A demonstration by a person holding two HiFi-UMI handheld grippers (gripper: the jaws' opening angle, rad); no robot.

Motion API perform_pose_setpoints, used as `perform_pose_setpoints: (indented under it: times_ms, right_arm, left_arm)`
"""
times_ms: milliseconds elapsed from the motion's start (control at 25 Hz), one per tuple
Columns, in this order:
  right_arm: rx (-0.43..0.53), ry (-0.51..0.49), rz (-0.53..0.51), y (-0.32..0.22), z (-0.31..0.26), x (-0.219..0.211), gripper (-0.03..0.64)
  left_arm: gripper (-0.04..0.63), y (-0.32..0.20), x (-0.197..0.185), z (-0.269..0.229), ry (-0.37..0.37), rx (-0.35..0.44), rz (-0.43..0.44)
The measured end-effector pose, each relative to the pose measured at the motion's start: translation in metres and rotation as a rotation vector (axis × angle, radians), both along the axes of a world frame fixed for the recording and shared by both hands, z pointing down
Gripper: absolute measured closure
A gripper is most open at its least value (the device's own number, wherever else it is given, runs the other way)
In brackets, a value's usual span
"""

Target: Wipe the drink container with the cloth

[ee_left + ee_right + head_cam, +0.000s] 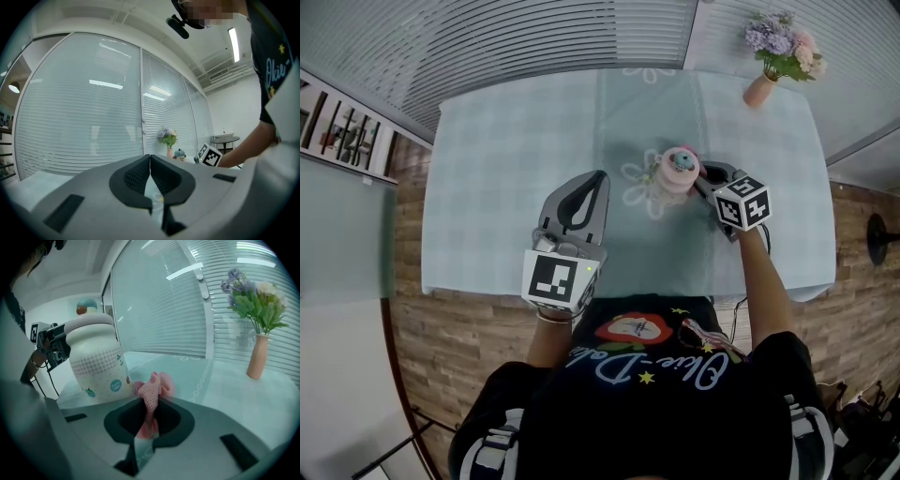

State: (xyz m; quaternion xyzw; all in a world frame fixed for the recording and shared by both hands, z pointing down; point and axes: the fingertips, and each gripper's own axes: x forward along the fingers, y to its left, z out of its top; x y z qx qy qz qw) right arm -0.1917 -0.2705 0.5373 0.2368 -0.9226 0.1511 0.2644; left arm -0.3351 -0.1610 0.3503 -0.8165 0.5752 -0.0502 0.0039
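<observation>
Left tongs (600, 178): clenched, empty, over desk (487, 187) front. Right tongs (149, 404): grasping pink cloth (154, 385). Drink container (96, 359): upright mid-desk, just beside cloth, at right tongs' 10 o'clock. Flower vase (760, 90): far corner, 1 o'clock.

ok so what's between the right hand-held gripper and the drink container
Only the pink cloth, pinched in the right hand-held gripper and bunched beside the drink container. The right gripper view shows it.
</observation>
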Motion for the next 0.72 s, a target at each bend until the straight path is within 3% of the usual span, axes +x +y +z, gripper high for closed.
perform_pose_setpoints:
  times_ms: [240,480,720]
  right_arm:
    - [0.049,-0.045,0.107,-0.006,-0.022,0.022,0.58]
    - [0.032,-0.07,0.179,0.021,-0.036,0.045,0.58]
    - [-0.019,-0.083,0.096,0.073,-0.036,0.046,0.58]
  left_arm:
    - [0.591,-0.001,0.006,0.003,0.007,-0.002,0.019]
    - [0.591,-0.004,0.013,0.002,0.01,0.002,0.034]
    - [0.591,-0.007,0.023,0.002,0.025,0.002,0.056]
